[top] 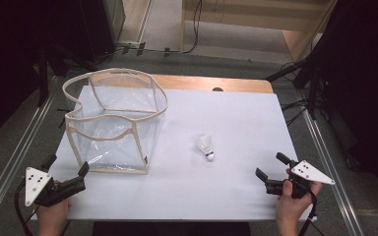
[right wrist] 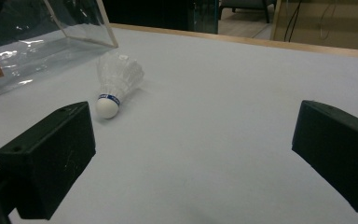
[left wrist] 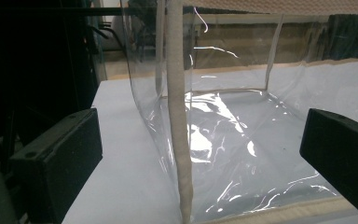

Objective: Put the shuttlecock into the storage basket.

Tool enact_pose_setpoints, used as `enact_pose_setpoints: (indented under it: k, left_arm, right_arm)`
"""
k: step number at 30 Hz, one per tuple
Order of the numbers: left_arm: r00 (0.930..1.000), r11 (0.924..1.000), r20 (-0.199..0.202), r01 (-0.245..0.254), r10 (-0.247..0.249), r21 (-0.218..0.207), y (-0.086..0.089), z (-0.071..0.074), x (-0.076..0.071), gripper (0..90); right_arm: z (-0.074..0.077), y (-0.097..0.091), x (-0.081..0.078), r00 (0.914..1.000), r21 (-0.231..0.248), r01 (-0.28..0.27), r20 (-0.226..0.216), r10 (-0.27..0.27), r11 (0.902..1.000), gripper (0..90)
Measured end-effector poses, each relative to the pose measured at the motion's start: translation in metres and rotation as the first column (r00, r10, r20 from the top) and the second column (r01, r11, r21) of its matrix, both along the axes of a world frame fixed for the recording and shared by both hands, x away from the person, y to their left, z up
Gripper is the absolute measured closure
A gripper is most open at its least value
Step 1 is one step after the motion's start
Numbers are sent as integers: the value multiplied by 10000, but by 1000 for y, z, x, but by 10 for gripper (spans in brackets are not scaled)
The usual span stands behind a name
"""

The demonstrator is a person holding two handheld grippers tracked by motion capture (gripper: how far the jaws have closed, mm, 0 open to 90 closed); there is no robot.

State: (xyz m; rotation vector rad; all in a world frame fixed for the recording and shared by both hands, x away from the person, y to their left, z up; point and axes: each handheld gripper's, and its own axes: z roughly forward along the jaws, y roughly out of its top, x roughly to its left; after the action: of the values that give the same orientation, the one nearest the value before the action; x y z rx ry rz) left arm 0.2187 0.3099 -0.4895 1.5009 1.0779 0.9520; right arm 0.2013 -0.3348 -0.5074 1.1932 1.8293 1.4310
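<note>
The right gripper is sitting low over the near right part of the table with its jaws spread wide and nothing between them. It's aiming up and to the left, so I'm guessing it's lining up for the shuttlecock, which is lying on its side ahead of those jaws and a bit left, cork end pointing back toward the gripper. That orientation is handy, since the cork is the firm bit to pinch. Nothing is blocking the way, just bare white tabletop.

Further left, the clear bag with cream trim is standing upright with its mouth open, probably where the shuttlecock is going. The left gripper is hovering right at its near corner, jaws apart, with the trimmed edge straight ahead between them but not pinched. Looks like it's getting ready to steady the floppy bag.
</note>
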Motion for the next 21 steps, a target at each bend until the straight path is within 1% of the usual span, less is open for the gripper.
enact_pose_setpoints:
  k: [4, 8, 10, 12, 13, 15, 16, 17, 21]
  left_arm:
    - [10000, 10000, -69, -24, 25, 46, -1, 0, 0, 0]
    - [9999, 10000, -79, -77, 77, -47, -1, 0, 0, 0]
    - [9998, 9999, -164, -138, 136, -99, 0, -1, 0, 0]
    - [9998, 9998, -146, -166, 165, -76, 0, -1, 0, 0]
    - [9998, 9999, -136, -144, 144, -31, -1, -1, 0, 0]
    - [10000, 10000, -57, -74, 74, 1, -1, -1, -1, 0]
    - [10000, 10000, -57, -74, 74, 1, -1, -1, -1, 0]
    - [10000, 10000, -3, 11, -11, 88, -2, -1, -2, 0]
    - [10000, 10000, 15, -7, 7, 68, -1, -2, -2, 0]
  right_arm:
    - [6, 3, 0, 9999, 37, -139, -58, 140, 9999, 0]
    - [13, 7, 2, 9995, -144, -232, -211, 229, 9996, 0]
    - [16, 10, 3, 9992, -247, -266, -319, 259, 9993, 0]
    - [19, 13, 6, 9989, -397, -343, -319, 330, 9986, 0]
    - [21, 15, 7, 9984, -425, -364, -438, 345, 9984, 0]
    - [25, 19, 10, 9975, -468, -567, -447, 546, 9973, 0]
    - [25, 19, 10, 9975, -468, -567, -447, 546, 9973, 0]
    - [28, 23, 14, 9963, -627, -710, -540, 676, 9955, 0]
    - [30, 27, 18, 9941, -657, -871, -699, 825, 9940, 0]
